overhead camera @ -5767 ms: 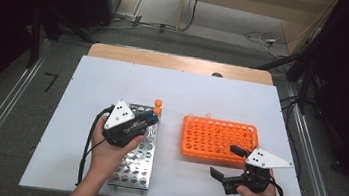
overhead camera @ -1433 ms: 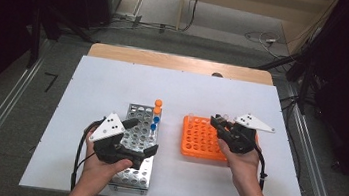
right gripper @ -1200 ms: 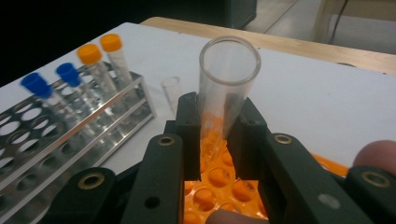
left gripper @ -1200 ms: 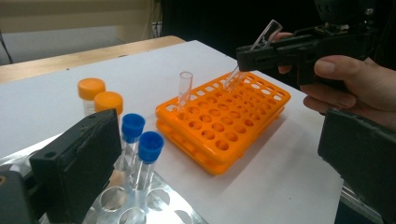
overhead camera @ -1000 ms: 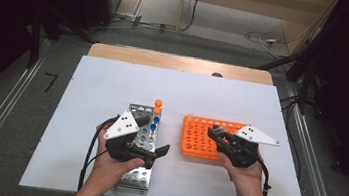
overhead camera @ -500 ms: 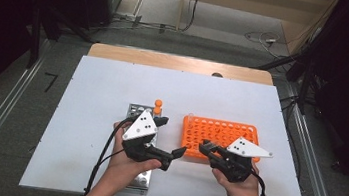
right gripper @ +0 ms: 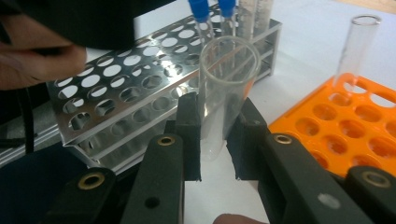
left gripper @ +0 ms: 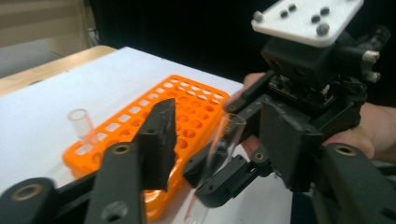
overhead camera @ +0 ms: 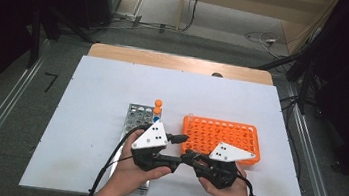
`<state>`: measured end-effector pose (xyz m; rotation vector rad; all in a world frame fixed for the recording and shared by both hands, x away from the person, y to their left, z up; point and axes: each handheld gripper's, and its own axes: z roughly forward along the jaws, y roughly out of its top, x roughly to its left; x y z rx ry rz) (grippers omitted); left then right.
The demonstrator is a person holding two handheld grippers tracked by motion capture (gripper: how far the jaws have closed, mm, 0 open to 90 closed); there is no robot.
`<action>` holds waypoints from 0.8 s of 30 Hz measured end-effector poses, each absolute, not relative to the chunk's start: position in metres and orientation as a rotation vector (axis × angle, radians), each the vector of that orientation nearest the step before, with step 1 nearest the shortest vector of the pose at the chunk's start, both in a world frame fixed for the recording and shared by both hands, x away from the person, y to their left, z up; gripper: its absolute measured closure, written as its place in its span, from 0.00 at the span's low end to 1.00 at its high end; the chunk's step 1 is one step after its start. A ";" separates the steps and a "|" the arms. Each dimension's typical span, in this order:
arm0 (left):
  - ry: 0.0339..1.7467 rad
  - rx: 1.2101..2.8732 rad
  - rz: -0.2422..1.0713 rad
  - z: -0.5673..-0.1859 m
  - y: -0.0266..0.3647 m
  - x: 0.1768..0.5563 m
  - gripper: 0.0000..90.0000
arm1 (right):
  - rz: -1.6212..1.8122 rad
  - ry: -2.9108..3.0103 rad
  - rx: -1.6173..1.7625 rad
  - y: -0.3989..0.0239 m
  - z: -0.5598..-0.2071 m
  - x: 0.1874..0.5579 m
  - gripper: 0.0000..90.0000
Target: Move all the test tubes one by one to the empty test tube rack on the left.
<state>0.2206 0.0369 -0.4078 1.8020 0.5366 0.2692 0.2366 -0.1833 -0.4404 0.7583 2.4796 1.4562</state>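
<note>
**High view first: both grippers meet in front of the racks**

High view: your two hands come up from the bottom edge and meet at lower centre of the frame. Your left gripper (overhead camera: 176, 151) sits over the near end of the perforated silver metal tube rack (overhead camera: 136, 113), and your right gripper (overhead camera: 190, 158) is just below the near edge of the orange plastic tube rack (overhead camera: 223, 134). Their tips are close together. An orange-capped tube (overhead camera: 157, 107) stands at the far end of the metal rack, and a clear open tube (overhead camera: 191, 117) stands at the orange rack's far left corner. All of this rests on the white tabletop (overhead camera: 103, 84).

Left gripper view: your left gripper (left gripper: 219, 140) has its two black jaws rising from the bottom, and they have just been closing. The clear glass test tube (left gripper: 219, 154) stands between them at centre frame, tilted, held lower down by your right gripper (left gripper: 224, 179). Whether your left pads touch the glass yet, you cannot tell from here. The orange rack (left gripper: 187, 112) lies behind, with the clear open tube (left gripper: 80, 122) at its left end.

Right gripper view: your right gripper (right gripper: 214, 140) is clamped on the clear glass test tube (right gripper: 224, 88), open mouth up, at centre frame. The metal rack (right gripper: 140, 93) fills the left and the orange rack (right gripper: 364, 135) the right.
</note>
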 end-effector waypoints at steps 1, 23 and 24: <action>0.527 1.815 0.267 -0.409 0.035 0.220 0.57 | 1.457 2.483 0.750 -0.182 -0.440 0.236 0.82; 0.492 1.875 0.249 -0.415 0.026 0.221 0.83 | 1.486 2.531 0.696 -0.179 -0.437 0.231 0.82; 0.491 1.870 0.257 -0.415 0.026 0.221 0.84 | 1.489 2.533 0.694 -0.179 -0.437 0.232 0.81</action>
